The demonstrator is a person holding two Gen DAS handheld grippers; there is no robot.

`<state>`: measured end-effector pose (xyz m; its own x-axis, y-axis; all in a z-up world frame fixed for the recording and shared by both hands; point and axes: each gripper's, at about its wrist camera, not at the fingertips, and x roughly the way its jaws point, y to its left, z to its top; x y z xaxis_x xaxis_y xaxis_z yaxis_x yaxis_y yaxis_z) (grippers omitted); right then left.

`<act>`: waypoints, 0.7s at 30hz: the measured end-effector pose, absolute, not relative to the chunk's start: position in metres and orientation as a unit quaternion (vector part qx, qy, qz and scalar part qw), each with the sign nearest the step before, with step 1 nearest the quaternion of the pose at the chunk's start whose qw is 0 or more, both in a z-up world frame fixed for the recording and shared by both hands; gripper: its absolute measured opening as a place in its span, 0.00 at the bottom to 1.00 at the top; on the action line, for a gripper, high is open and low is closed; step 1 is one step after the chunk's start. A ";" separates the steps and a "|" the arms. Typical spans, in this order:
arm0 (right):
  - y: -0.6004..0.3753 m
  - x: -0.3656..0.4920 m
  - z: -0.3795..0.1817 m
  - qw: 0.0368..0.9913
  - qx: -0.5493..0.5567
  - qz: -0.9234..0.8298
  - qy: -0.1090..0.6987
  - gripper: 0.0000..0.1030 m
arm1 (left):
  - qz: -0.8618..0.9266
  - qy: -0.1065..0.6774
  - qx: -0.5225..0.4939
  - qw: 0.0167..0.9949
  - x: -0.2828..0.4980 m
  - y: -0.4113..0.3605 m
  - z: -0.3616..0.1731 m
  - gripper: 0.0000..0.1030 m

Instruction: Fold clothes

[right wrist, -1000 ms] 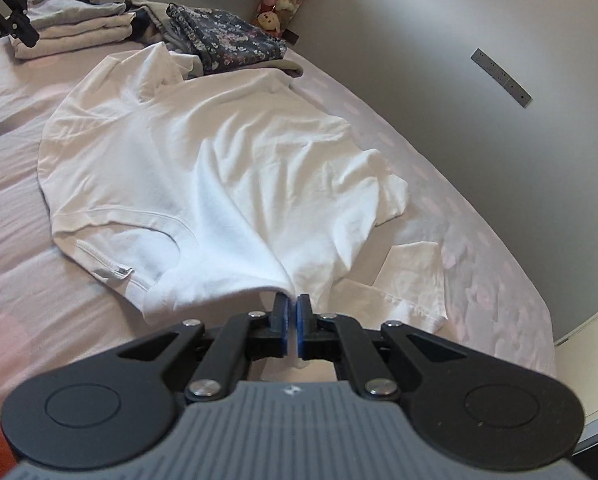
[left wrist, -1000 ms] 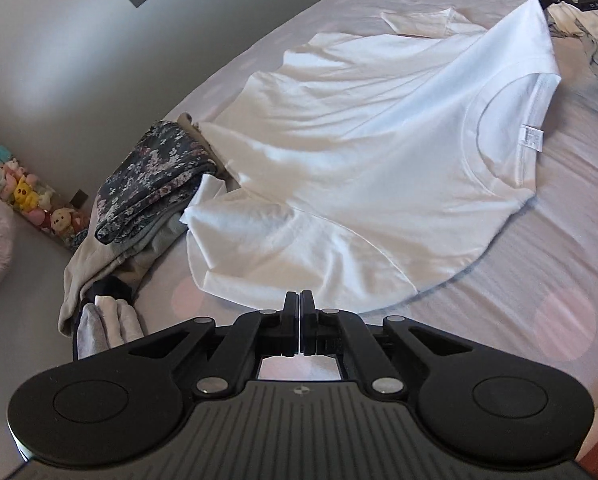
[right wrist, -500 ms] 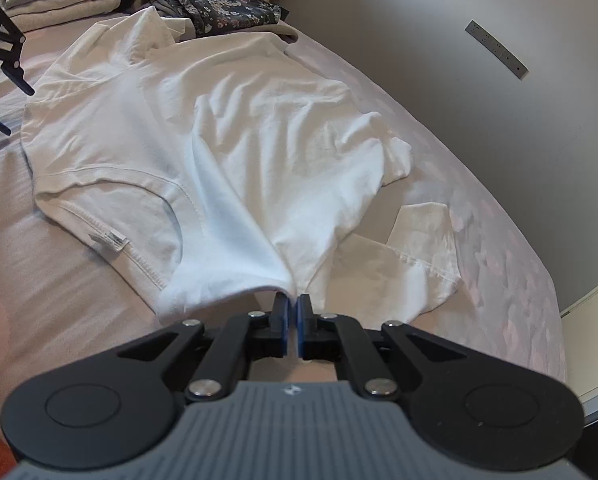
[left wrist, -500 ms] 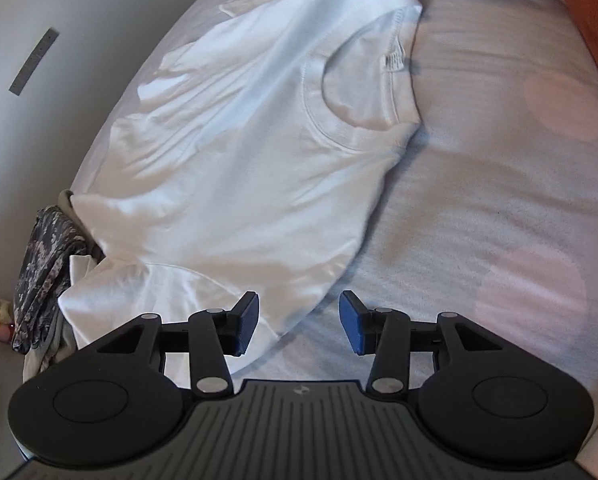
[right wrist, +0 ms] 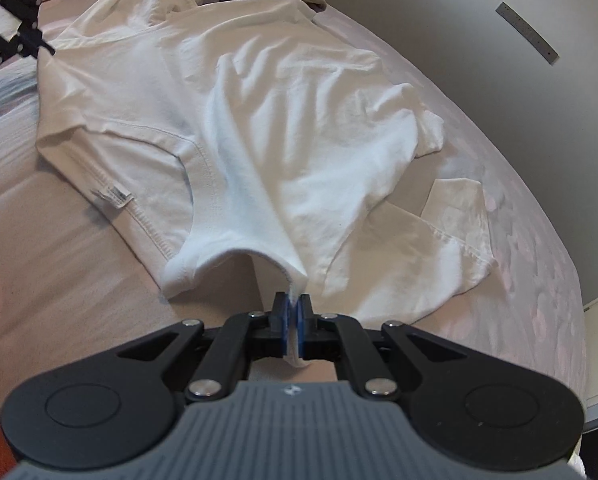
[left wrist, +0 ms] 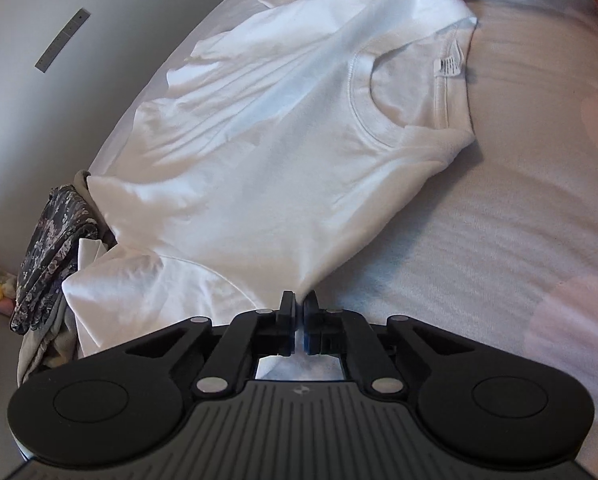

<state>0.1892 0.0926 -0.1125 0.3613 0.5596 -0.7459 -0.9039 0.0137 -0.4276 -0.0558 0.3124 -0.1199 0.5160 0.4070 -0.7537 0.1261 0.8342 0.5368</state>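
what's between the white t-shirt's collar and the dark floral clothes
Only the white t-shirt's own wrinkled body spans from its collar to the floral clothes, seen in the left wrist view.

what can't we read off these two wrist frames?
- White cotton t-shirt: neck label print too small, both views.
- Dark floral folded garment: mostly behind the shirt, left view; cut by top edge, right view.
- Left gripper and right gripper: pinched cloth depth hidden.
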 end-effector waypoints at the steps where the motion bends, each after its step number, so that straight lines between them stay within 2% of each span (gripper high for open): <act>1: 0.092 0.187 -0.110 0.680 -0.464 0.537 0.184 0.05 | 0.088 0.485 0.272 0.826 -0.060 0.316 -0.111 0.02; 10: 0.087 0.154 -0.080 0.599 -0.530 0.580 0.155 0.04 | 0.103 0.494 0.280 0.817 -0.101 0.333 -0.051 0.01; 21: 0.039 0.112 -0.040 0.509 -0.590 0.606 0.160 0.04 | 0.038 0.515 0.282 0.809 -0.158 0.288 -0.023 0.01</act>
<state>0.1118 0.0392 -0.0396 0.2149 0.4283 -0.8777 -0.8056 -0.4303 -0.4072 -0.1577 0.2884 -0.0230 0.4677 0.3520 -0.8108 0.2293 0.8376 0.4959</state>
